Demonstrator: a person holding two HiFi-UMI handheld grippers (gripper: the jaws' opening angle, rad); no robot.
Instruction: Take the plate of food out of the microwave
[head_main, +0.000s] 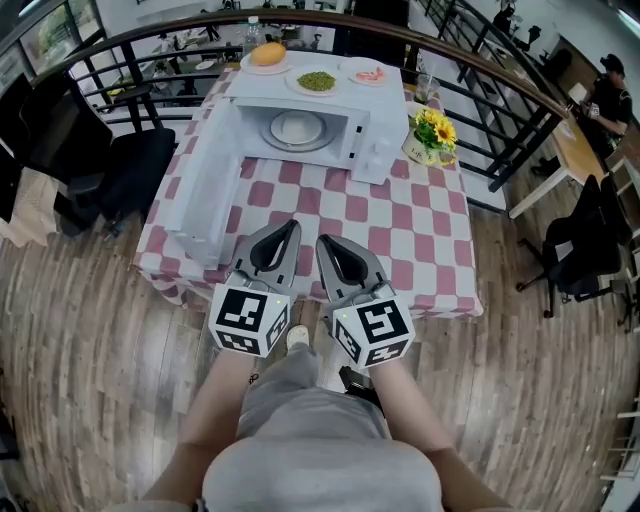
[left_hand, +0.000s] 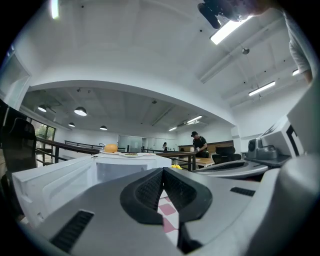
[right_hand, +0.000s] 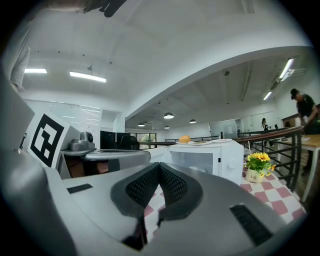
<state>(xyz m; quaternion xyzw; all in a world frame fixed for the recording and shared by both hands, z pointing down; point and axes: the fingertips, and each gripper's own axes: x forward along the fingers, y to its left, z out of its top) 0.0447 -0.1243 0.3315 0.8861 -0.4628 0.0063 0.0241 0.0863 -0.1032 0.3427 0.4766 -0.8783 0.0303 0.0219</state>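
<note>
"While the left claw (head_main: 292, 226) and right claw (head_main: 323, 241) sit pinched shut on nothing, how far along are we?"

"Barely started. Only the door (head_main: 205, 185) is open. Straight ahead of both claws, the plate (head_main: 297, 129) of pale food sits inside the microwave (head_main: 376, 150); reaching and lifting remain. Three dishes (head_main: 317, 81) rest on top."

Grey left tongs (head_main: 291, 226), grey right tongs (head_main: 323, 241), black-white marker cubes (head_main: 250, 318), grey clothing (head_main: 310, 445)
</note>
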